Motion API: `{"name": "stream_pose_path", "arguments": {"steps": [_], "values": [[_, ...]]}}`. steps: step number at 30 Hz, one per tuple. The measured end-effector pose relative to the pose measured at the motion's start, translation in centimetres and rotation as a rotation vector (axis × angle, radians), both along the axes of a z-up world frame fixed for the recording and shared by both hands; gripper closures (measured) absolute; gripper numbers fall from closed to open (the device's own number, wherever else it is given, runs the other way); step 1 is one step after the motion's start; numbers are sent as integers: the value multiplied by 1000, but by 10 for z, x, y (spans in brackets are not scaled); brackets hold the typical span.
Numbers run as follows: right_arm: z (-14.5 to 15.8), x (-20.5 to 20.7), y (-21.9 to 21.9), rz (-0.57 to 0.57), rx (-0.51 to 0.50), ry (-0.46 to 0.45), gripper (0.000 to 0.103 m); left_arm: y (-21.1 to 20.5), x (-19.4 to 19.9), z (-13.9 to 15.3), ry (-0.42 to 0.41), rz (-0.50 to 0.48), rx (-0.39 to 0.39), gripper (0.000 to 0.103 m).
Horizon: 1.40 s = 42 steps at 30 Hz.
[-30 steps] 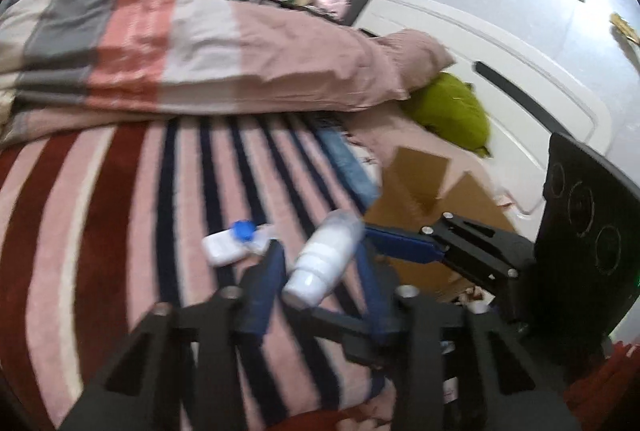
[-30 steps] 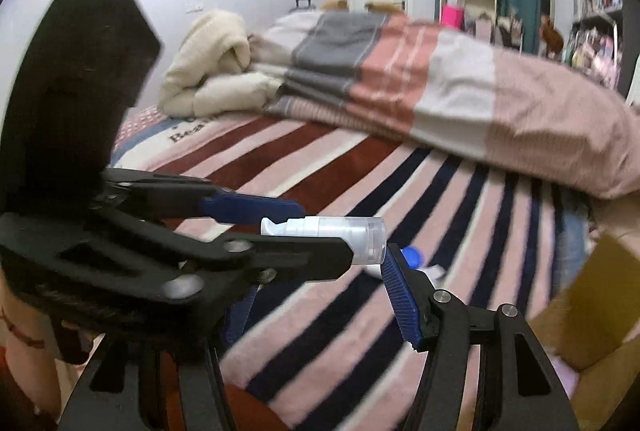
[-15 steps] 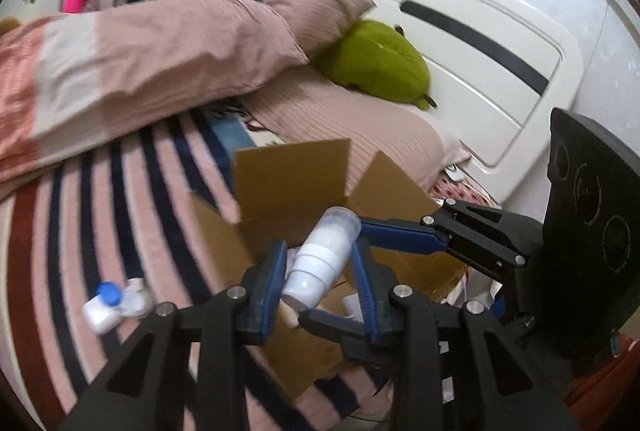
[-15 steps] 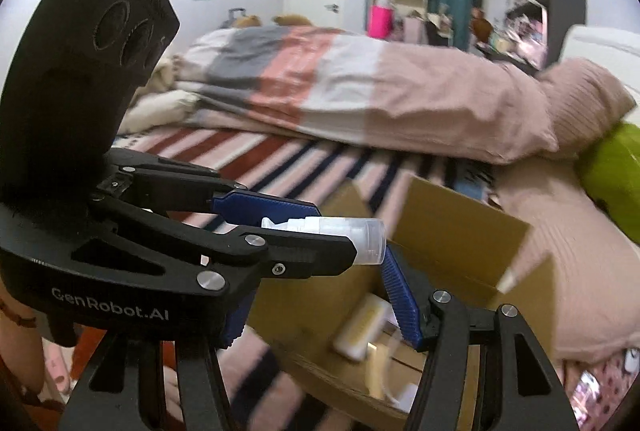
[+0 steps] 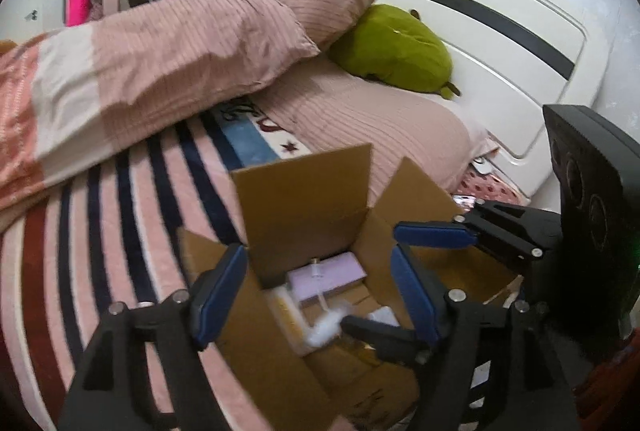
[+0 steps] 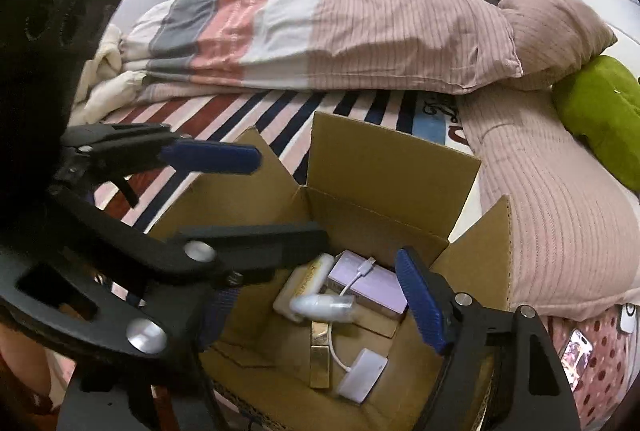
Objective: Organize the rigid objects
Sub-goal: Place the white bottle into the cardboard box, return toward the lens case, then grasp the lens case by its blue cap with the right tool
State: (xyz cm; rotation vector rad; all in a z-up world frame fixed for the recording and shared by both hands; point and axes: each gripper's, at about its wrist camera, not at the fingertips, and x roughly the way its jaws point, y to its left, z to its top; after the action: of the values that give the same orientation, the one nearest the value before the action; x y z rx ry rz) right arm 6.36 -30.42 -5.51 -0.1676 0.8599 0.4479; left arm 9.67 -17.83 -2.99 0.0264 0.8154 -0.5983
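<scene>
- Left gripper (image 5: 316, 291) hangs over the cardboard box (image 5: 304, 187), jaws spread wide, gripping nothing.
- Right gripper (image 6: 320, 283) is likewise spread and empty, above the same box.
- The white pump bottle (image 6: 320, 305) lies inside, on the purple carton (image 6: 372, 285) and charger cable (image 6: 354, 277).
- Lift both grippers straight up, clear of the flaps.
- Striped blanket (image 5: 120, 215) beyond: look there for further items.

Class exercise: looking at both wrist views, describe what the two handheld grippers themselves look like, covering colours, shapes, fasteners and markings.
Both the left gripper and the right gripper are matte black plastic frames with angular struts joined by round silver bolts. Their fingers carry ribbed blue pads. Each has a broad black housing with embossed circles. No cables, sleeves or lettering are readable.
</scene>
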Motion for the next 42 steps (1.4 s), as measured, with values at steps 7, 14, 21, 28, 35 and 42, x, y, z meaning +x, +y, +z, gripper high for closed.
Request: {"name": "stream_pose_path", "arguments": {"steps": [7,14,21,28,35,42], "values": [[13,-8,19,11,23,-46,30,49,-13,15,-50,85,-35,31],[35,-30,88,190,106,-112,30,143,-37,23,-101,277,-50,31],[2,-27,172,313,122,-16,30,225,-61,-9,-86,442,-20,30],[-66,4,211,241,54,57,30,272,-68,-55,-23,500,-41,30],[-120,50,206,91,-31,49,30,285,-65,-75,-4,507,-56,30],[-138,70,202,59,-48,45,60,288,-60,-80,11,516,-59,30]]}}
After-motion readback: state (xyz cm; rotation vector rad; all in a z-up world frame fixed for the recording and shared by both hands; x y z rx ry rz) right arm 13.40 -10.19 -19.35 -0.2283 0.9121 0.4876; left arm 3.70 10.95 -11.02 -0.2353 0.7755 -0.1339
